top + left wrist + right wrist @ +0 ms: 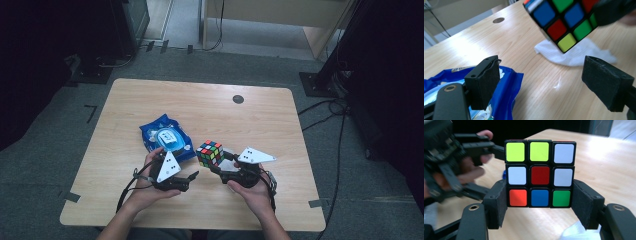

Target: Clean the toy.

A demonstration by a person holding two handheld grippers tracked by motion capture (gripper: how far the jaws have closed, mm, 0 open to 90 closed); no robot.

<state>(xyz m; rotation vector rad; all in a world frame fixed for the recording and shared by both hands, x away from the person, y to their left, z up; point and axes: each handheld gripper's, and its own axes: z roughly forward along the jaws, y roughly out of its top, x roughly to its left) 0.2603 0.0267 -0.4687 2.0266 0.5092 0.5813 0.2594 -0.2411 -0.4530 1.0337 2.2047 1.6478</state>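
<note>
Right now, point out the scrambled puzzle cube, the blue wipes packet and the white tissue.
scrambled puzzle cube (540,173): right gripper view, red centre tile.
blue wipes packet (152,129): high view, upper left corner.
white tissue (584,51): left gripper view, middle.

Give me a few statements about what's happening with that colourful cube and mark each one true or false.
1. The right gripper clamps the puzzle cube between its pads. True.
2. The left gripper also grips the cube. False: its jaws stand open with nothing between them.
3. A blue wipes packet lies on the table. True.
4. The cube sits flat on the white tissue. False: it is held up above it.
5. The cube's centre square facing the right gripper view is green. False: it is red.
</note>
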